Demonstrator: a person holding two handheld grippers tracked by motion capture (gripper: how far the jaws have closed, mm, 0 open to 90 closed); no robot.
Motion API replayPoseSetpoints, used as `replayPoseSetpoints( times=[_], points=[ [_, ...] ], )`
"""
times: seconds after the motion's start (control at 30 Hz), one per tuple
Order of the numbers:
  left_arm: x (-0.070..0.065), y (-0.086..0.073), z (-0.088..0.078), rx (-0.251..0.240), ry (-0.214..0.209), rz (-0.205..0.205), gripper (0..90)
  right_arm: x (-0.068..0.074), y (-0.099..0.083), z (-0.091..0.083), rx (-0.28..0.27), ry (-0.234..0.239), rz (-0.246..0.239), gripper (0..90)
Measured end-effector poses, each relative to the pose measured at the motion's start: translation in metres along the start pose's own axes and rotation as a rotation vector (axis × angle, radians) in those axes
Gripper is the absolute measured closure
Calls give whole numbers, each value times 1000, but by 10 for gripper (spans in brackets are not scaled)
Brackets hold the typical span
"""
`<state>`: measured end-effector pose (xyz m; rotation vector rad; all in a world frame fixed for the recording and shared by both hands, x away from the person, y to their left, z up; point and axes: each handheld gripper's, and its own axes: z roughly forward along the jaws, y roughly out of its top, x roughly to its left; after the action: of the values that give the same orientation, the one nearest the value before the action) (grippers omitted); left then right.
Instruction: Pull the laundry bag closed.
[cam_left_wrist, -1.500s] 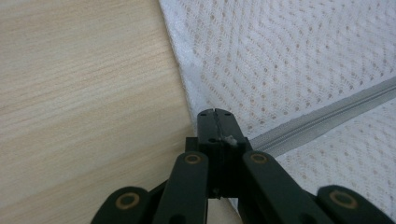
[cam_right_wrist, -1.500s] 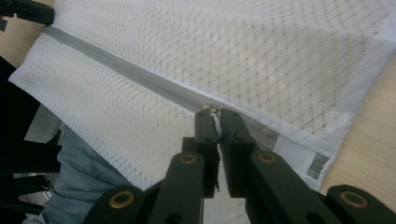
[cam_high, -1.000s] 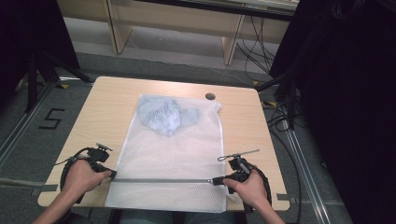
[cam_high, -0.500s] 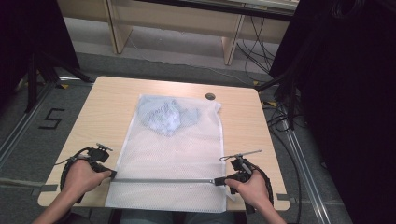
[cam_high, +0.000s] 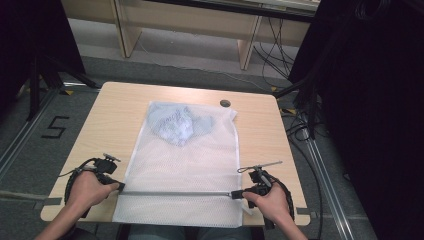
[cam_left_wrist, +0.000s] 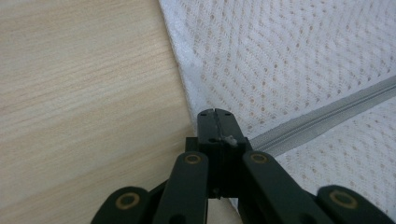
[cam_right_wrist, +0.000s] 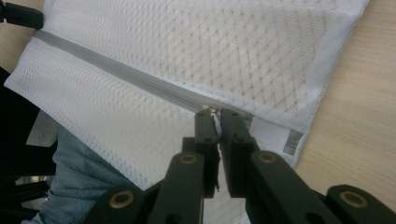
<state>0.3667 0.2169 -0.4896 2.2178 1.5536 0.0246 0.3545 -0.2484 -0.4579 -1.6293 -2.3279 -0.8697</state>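
Observation:
A white mesh laundry bag (cam_high: 185, 160) lies flat on the wooden table (cam_high: 112, 117), its near edge hanging over the front. A pale blue garment (cam_high: 176, 124) sits inside at the far end. A grey zipper (cam_high: 175, 193) runs across the bag near the front. My left gripper (cam_high: 119, 186) (cam_left_wrist: 215, 113) is shut on the bag's left edge at the zipper's end (cam_left_wrist: 322, 112). My right gripper (cam_high: 234, 194) (cam_right_wrist: 215, 114) is shut at the zipper's right end, with the small metal zipper pull (cam_right_wrist: 211, 109) between its tips. The zipper (cam_right_wrist: 116, 70) looks closed along its length.
A round cable hole (cam_high: 225, 103) sits in the table beyond the bag's far right corner. Bare wood lies on both sides of the bag. The person's jeans (cam_right_wrist: 79, 186) show under the bag's overhang. Cables and dark stands crowd the floor at right.

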Motion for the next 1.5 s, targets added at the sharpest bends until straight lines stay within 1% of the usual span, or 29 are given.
replayPoseSetpoints(
  times=[0.1,0.17,0.2,0.23,0.27,0.37,0.4,0.43,0.53,0.6,0.63,0.67,0.77,0.83,0.93,0.97,1.0,1.03,1.07,1.13,1.17,1.23,1.27,1.3,1.33,1.37,1.43,1.47,1.5],
  points=[
    [0,0,0,-3,0,-5,900,-1,0,-1,-3,6,3,868],
    [-1,0,0,-4,0,-7,900,-2,-1,-1,2,-4,7,868],
    [0,0,0,-3,0,-5,900,-3,-1,-1,-1,7,-3,868],
    [0,0,0,-2,0,-4,900,-3,-1,-1,2,-1,6,868],
    [0,0,0,3,-1,2,899,0,-1,-2,9,10,42,868],
    [0,0,0,-2,0,-4,899,-2,-1,-2,4,8,31,868],
    [0,0,0,3,-1,3,900,-2,-1,-2,8,9,43,868],
    [0,0,0,4,-1,2,899,-3,-1,-2,2,1,36,868],
    [0,0,0,-3,0,-5,900,-4,-2,-3,8,12,39,868],
    [1,0,0,8,-2,7,900,-7,-2,-3,-3,2,16,868],
    [0,0,0,-1,-1,-2,899,-7,-2,-3,-7,-3,20,868],
    [1,0,0,6,-2,6,899,-7,-2,-3,-7,-5,22,868],
    [0,0,0,3,-2,2,900,-8,-2,-3,-4,3,27,868],
    [1,0,0,6,-2,7,900,-9,-2,-3,-7,-7,25,868],
    [1,0,0,5,-2,6,899,-10,-2,-4,-6,-3,24,868],
    [0,0,0,4,-1,4,899,-10,-2,-4,-7,-10,29,868],
    [0,0,0,5,-2,6,899,-8,-3,-5,16,-15,73,868],
    [0,0,0,5,-2,4,900,-8,-3,-5,9,6,76,868],
    [1,0,0,7,-2,7,900,-10,-3,-5,4,-4,51,868],
    [1,0,0,7,-2,7,900,-11,-3,-4,1,13,54,868],
    [0,0,0,3,-3,1,900,-11,-3,-4,-2,0,59,868],
    [1,0,0,4,-2,5,899,-13,-3,-4,0,0,60,868],
    [1,0,0,6,-2,8,900,-10,-3,-7,33,-9,106,868],
    [0,0,0,2,-2,1,900,-11,-3,-6,36,4,108,868],
    [1,0,0,6,-2,7,900,-14,-3,-6,16,-17,70,868],
    [0,0,0,2,-2,2,899,-16,-3,-5,-5,-10,42,868],
    [0,0,0,2,-3,2,900,-18,-4,-5,-3,-6,29,867],
    [0,0,0,2,-2,2,900,-15,-5,-5,2,1,88,868],
    [0,0,0,2,-2,2,900,-10,-4,-7,40,-4,155,868]
  ],
)
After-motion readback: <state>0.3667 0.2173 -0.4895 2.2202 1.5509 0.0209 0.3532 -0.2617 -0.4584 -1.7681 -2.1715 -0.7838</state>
